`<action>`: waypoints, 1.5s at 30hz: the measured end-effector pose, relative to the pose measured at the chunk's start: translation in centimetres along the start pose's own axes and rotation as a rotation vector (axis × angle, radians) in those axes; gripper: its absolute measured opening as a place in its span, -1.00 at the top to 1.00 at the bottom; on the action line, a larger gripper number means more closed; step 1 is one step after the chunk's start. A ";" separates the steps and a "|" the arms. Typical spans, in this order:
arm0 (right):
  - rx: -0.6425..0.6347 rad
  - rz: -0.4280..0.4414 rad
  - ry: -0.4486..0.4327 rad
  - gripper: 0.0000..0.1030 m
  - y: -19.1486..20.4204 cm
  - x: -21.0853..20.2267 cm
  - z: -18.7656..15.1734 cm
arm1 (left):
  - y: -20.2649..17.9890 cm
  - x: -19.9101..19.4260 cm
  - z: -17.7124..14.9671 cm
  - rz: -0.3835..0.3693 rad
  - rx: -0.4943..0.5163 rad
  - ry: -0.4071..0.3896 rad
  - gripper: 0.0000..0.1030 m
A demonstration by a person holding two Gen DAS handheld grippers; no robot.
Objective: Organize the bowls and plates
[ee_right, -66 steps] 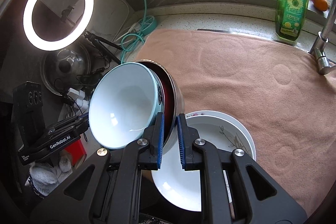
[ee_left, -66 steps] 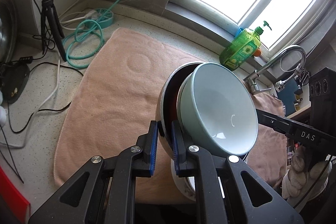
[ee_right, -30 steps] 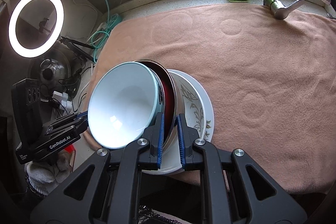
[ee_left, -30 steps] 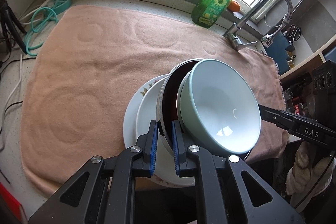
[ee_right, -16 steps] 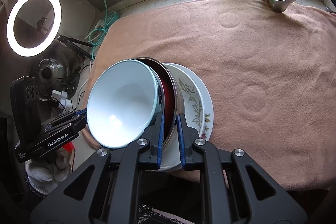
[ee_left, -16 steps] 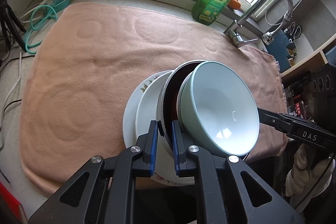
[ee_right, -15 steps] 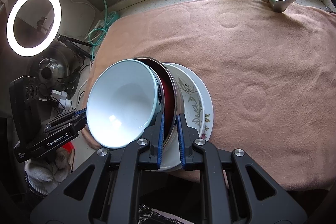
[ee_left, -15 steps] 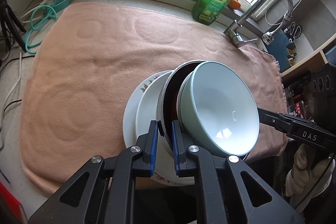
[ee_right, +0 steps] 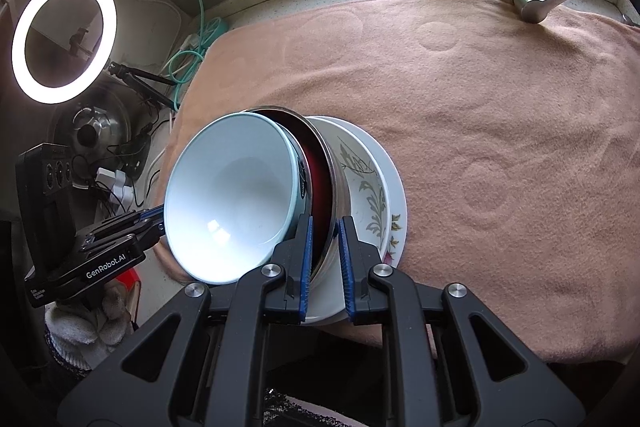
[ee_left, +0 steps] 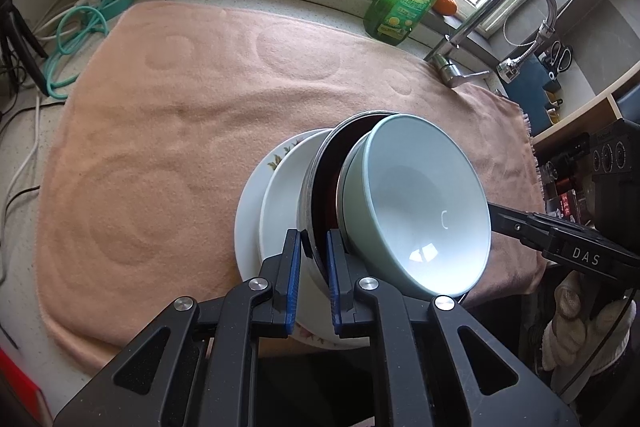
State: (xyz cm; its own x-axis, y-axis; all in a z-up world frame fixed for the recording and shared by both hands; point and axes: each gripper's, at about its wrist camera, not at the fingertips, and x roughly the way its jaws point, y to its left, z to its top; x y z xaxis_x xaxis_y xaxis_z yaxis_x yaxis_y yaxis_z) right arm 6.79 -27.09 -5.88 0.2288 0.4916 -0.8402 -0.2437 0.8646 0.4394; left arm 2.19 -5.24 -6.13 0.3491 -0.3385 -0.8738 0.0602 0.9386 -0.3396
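Since two seconds ago both views have swung from the ring light side toward the window, and the stack of white plates (ee_left: 256,211) now lies under the bowls on the pink towel (ee_left: 168,131). Left gripper (ee_left: 313,259) and right gripper (ee_right: 323,247) are each clenched on the rim of the steel bowl (ee_left: 320,163) (red inside), from opposite sides. Nested in it sits the pale blue bowl (ee_left: 420,203), tilted. Green soap bottle (ee_left: 408,3) stands beside the faucet (ee_left: 516,7).
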 end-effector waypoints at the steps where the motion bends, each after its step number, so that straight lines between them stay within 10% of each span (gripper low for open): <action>1: 0.000 -0.001 0.000 0.72 0.0 0.0 0.0 | 0.0 -0.1 0.0 0.000 0.001 -0.003 0.81; 31: 0.018 -0.074 -0.099 0.44 0.4 -3.4 -2.3 | -1.2 -3.5 -0.9 0.067 0.100 -0.078 0.74; 41: -0.063 -0.162 -0.223 -0.45 3.1 -6.3 -3.7 | -2.5 -5.6 -2.0 0.130 0.161 -0.153 -0.26; 45: -0.099 -0.172 -0.225 -0.58 3.8 -6.6 -4.1 | -2.6 -6.3 -2.3 0.139 0.162 -0.176 -0.36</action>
State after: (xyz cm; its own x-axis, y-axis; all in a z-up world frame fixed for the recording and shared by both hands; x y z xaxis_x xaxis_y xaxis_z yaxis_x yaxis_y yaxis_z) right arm 0.51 -27.44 0.06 0.4748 0.3591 -0.8035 -0.2712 0.9282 0.2546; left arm -2.29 -5.68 -0.60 0.5204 -0.2025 -0.8296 0.1446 0.9783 -0.1480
